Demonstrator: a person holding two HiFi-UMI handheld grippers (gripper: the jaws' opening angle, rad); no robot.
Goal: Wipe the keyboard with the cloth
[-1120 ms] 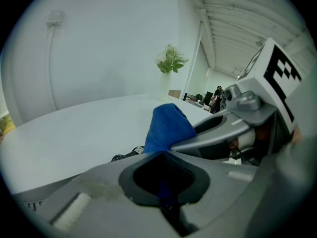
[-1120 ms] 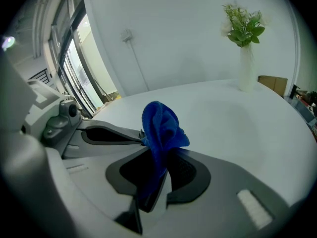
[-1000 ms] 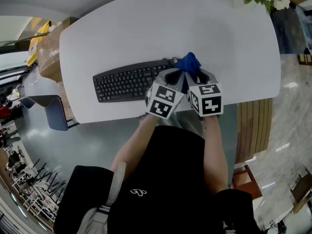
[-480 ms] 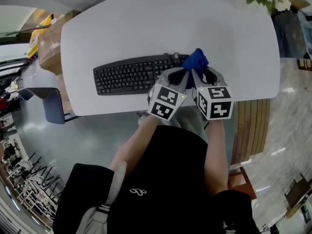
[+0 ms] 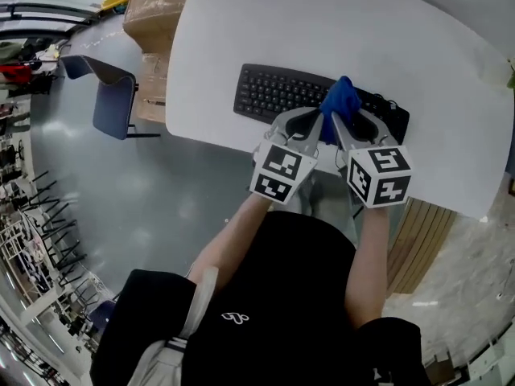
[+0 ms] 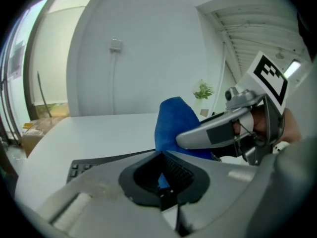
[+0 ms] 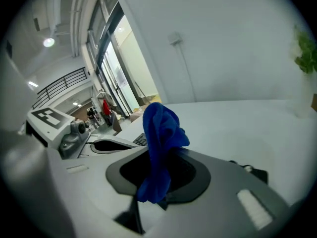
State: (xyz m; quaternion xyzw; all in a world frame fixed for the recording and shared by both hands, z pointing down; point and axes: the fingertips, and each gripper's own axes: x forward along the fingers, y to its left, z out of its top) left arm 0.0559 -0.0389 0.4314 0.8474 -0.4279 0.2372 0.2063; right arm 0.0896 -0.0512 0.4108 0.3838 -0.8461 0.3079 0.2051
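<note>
- Shifting since a second ago, the blue cloth now lies nearer the middle of the black keyboard, off its right end
- Right gripper clamps the cloth; left gripper, jaws together, pinches its edge
- Keys toward 10 o'clock likely remain unwiped

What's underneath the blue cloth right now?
The right part of the black keyboard lies beneath the blue cloth, on the white table. The keys it covers are hidden, and whether it touches them cannot be told.
</note>
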